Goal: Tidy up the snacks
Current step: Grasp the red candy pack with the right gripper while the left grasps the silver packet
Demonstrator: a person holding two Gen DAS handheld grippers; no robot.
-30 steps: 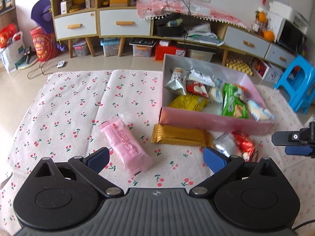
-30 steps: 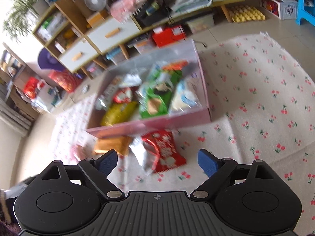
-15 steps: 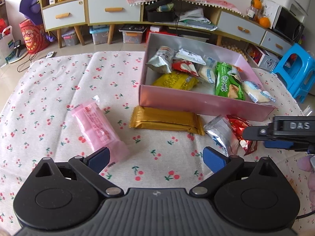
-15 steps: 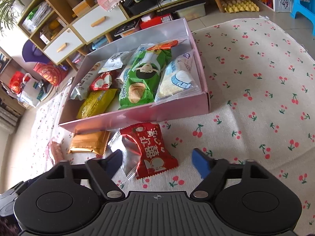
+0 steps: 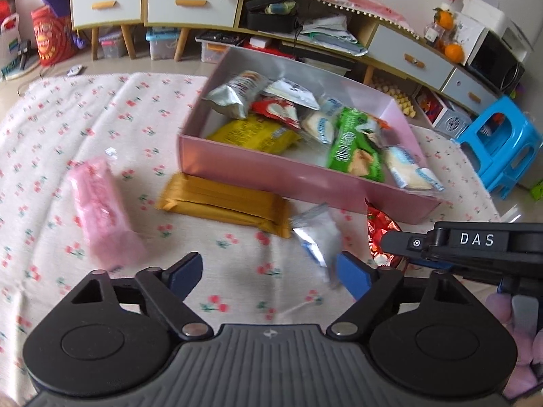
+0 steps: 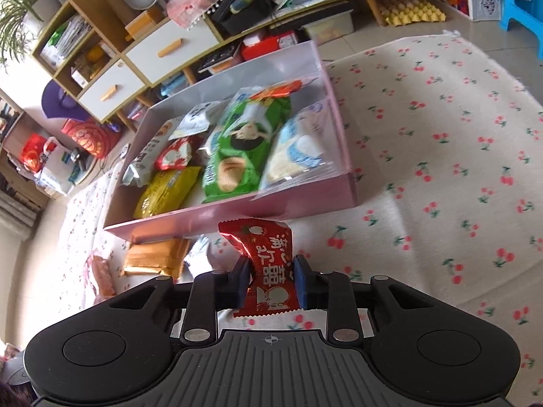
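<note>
In the right wrist view my right gripper (image 6: 271, 281) is closing, and its blue pads press both sides of a red snack packet (image 6: 268, 257) in front of the pink box (image 6: 237, 208). The same gripper (image 5: 390, 244) shows side-on in the left wrist view, over the red packet (image 5: 381, 227). My left gripper (image 5: 268, 273) is closing with only cloth between its pads. A silver packet (image 5: 317, 234) lies just ahead of its right fingertip (image 5: 353, 276). A gold packet (image 5: 224, 203) and a pink packet (image 5: 101, 213) lie on the cloth to the left. The box holds several snacks.
Everything lies on a cherry-print cloth (image 5: 68, 118) on the floor. A low cabinet with drawers (image 5: 190, 0) and storage bins runs along the back. A blue plastic stool (image 5: 499, 149) stands right of the box. A hand (image 5: 509, 322) holds the right gripper.
The right gripper's jaws have come together on the red packet. The left gripper has moved right and forward towards the silver packet, and its jaws have narrowed.
</note>
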